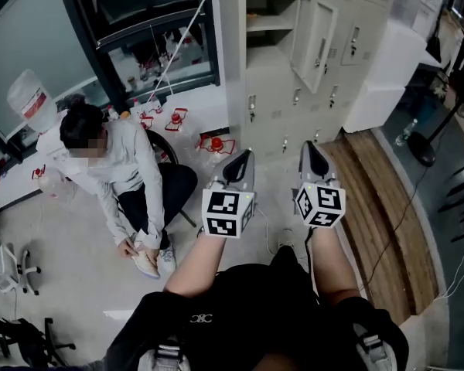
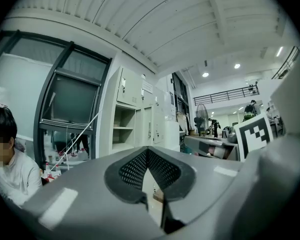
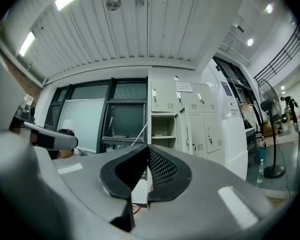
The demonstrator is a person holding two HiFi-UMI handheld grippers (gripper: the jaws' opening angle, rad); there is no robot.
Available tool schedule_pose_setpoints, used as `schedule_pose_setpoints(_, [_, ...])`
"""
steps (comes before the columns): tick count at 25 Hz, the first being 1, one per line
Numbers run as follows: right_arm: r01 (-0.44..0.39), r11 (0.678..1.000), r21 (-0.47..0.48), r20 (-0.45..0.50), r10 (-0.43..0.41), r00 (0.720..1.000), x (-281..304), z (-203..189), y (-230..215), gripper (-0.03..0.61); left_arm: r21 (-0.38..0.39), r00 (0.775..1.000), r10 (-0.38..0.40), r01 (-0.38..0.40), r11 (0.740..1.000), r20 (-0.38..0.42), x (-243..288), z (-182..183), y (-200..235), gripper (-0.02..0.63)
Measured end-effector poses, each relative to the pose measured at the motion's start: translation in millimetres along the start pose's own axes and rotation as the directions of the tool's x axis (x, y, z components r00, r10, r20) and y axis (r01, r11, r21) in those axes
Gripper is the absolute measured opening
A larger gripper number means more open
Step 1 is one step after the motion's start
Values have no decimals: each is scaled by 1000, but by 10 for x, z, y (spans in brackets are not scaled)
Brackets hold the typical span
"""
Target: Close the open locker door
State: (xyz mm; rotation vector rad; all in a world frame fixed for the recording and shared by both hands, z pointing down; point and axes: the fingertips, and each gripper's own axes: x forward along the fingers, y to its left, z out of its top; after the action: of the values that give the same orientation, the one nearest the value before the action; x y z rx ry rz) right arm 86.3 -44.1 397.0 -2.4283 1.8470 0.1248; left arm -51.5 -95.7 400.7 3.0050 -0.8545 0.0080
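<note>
We face the white lockers [image 1: 272, 110], whose open door [image 1: 319, 43] stands swung out from its shelved compartment, well apart from both tools and beyond their tips. We hold the left gripper [image 1: 245, 157] and the right gripper [image 1: 310, 149] side by side, pointing towards the lockers, each with its jaws together on nothing

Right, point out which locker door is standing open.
The door of the leftmost column: it is swung outward, baring the shelves behind it. The other locker doors sit flush and shut.
</note>
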Motion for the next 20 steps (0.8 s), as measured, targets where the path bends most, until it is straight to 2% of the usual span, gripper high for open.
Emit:
schedule_pose_setpoints(6, [-29,1000,8,-3,29,1000,611,-46,-511,11,5,999,36,-36,999,-15,742,-15,42,0])
schedule_pose_setpoints(14, [-63,998,9,-4,63,998,1385,41,-1413,11,23,996,81,-81,996,-27,1893,157,-114,0])
schedule_pose_setpoints(20, [-108,994,6,-11,108,994,1894,131,-1943,11,7,992,127,-127,992,-20,2565,298,-196,0])
